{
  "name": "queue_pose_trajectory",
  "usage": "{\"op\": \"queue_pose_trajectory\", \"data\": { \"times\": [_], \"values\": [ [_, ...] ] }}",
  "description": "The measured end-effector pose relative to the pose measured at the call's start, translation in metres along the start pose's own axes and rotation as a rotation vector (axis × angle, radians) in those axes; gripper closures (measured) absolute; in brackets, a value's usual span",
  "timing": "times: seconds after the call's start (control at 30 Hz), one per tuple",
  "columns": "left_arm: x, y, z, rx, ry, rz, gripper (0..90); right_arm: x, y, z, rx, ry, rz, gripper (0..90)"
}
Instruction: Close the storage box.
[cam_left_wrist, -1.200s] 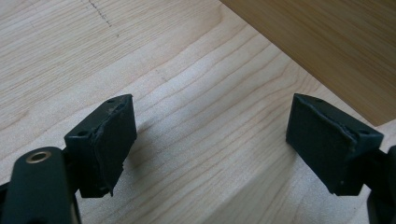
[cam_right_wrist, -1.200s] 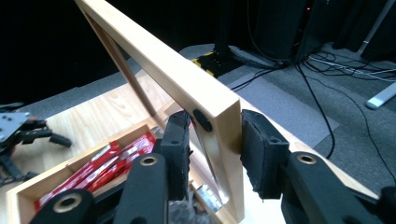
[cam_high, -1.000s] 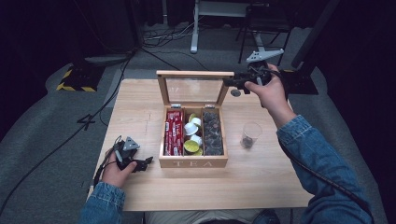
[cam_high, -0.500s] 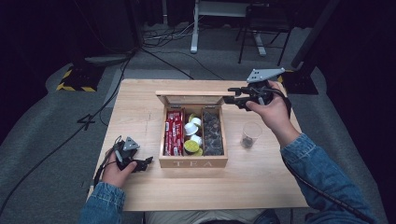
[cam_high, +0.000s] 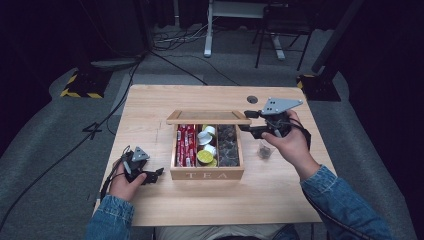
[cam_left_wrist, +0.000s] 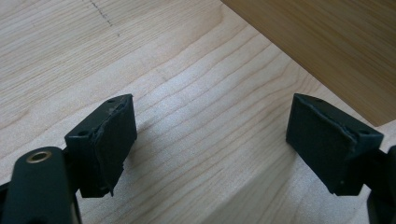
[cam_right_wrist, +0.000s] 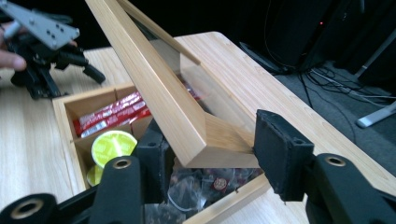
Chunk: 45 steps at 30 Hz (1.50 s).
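Note:
A wooden tea box (cam_high: 207, 175) marked TEA stands mid-table, its glass-paned lid (cam_high: 207, 117) tilted forward over it, half lowered. Inside lie red sachets (cam_high: 186, 145), white and yellow capsules (cam_high: 206, 150) and dark tea bags (cam_high: 229, 145). My right gripper (cam_high: 246, 121) is at the lid's right corner. In the right gripper view that lid corner (cam_right_wrist: 205, 140) sits between the jaws of the right gripper (cam_right_wrist: 215, 149), which have just been opening. My left gripper (cam_high: 145, 172) rests on the table left of the box, and its view shows the left gripper (cam_left_wrist: 210, 140) open over bare wood.
A small glass (cam_high: 264, 149) with dark contents stands right of the box, under my right hand. A cable hole (cam_high: 251, 99) lies in the table behind it. Cables and chair legs are on the floor beyond the far edge.
My right hand has come down and forward with the lid, which went from upright to tilted over the box. The left hand has stayed put.

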<state>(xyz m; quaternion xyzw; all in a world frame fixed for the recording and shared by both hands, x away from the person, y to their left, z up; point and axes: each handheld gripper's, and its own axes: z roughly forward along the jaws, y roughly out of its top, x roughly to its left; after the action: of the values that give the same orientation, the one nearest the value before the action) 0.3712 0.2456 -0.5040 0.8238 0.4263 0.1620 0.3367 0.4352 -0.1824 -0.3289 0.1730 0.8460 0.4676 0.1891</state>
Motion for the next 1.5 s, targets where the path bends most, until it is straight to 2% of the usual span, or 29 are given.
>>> {"op": "queue_pose_trajectory", "data": {
  "times": [0.2,0.27,0.57,1.17,1.5],
  "values": [
    [-0.001,0.000,0.000,0.001,0.003,-0.008,16.7,0.015,-0.010,0.001,0.021,-0.025,-0.051,45.6],
    [-0.001,0.000,0.000,0.000,0.005,-0.004,16.8,0.022,-0.017,0.001,0.018,-0.046,-0.067,44.3],
    [-0.001,0.000,0.000,-0.002,0.008,-0.008,16.9,0.033,-0.034,0.004,0.037,-0.051,-0.053,40.6],
    [-0.001,0.000,0.000,0.000,0.009,-0.008,16.8,0.052,-0.061,0.011,0.073,-0.075,-0.078,38.2],
    [-0.001,0.000,0.000,0.000,0.008,-0.006,16.7,0.061,-0.078,0.014,0.104,-0.069,-0.062,37.8]
  ]
}}
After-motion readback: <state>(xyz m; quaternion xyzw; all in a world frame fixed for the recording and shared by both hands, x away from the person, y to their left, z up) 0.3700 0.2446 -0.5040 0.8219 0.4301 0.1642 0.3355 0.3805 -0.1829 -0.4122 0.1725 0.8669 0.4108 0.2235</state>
